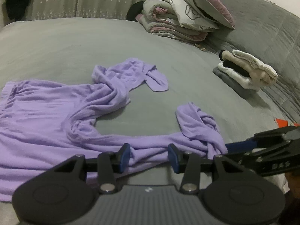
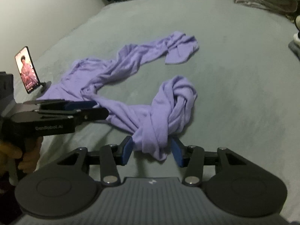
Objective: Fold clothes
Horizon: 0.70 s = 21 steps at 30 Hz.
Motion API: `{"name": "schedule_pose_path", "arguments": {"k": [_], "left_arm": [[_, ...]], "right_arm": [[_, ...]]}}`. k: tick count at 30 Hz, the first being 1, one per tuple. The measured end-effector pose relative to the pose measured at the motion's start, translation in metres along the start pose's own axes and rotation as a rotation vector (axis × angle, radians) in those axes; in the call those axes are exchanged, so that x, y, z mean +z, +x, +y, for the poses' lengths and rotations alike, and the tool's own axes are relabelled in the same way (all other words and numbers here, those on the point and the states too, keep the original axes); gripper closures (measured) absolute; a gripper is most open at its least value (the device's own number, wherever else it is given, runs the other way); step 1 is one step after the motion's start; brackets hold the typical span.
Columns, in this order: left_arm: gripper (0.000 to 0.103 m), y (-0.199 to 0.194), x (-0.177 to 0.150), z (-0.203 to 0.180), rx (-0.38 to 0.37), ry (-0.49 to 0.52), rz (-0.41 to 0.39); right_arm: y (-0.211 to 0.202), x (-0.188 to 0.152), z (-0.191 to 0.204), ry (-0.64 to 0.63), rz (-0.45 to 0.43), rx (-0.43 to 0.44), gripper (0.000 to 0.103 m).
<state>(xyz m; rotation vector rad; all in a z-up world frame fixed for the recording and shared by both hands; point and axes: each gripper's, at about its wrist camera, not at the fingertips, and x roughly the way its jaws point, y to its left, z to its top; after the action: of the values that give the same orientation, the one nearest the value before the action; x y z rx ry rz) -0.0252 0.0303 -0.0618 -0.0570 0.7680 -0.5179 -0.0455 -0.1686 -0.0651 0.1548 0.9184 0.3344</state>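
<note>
Lilac garment (image 1: 46, 112) sprawls on the grey bed (image 1: 75, 43), both sleeves twisted. Left claw (image 1: 149, 154) stands apart around the bunched hem, pads not pressing. Right claw (image 2: 151, 150) likewise parted, straddling the knotted sleeve (image 2: 168, 108) without pinching. Best approach, I judge: untwist that sleeve first and spread the cloth flat before creasing.

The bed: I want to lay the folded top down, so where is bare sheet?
Free: the grey sheet between the purple top and the curtain, and the patch between its two sleeves. Crowded: the right side, with the folded clothes stack and bedding pile.
</note>
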Motion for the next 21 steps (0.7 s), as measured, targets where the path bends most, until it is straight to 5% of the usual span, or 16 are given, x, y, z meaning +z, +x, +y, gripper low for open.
{"name": "schedule_pose_path", "arguments": {"k": [2,7,21], "left_arm": [[0.057,0.002,0.001,-0.002,0.004,0.005,0.001],[0.057,0.002,0.004,-0.003,-0.004,-0.007,-0.006],[0.057,0.010,0.008,-0.015,-0.019,0.017,-0.008]], "right_arm": [[0.004,0.000,-0.003,0.013,0.007,-0.002,0.093],[-0.019,0.010,-0.020,0.069,-0.090,-0.011,0.095],[-0.085,0.028,-0.103,0.285,-0.330,-0.227,0.095]]}}
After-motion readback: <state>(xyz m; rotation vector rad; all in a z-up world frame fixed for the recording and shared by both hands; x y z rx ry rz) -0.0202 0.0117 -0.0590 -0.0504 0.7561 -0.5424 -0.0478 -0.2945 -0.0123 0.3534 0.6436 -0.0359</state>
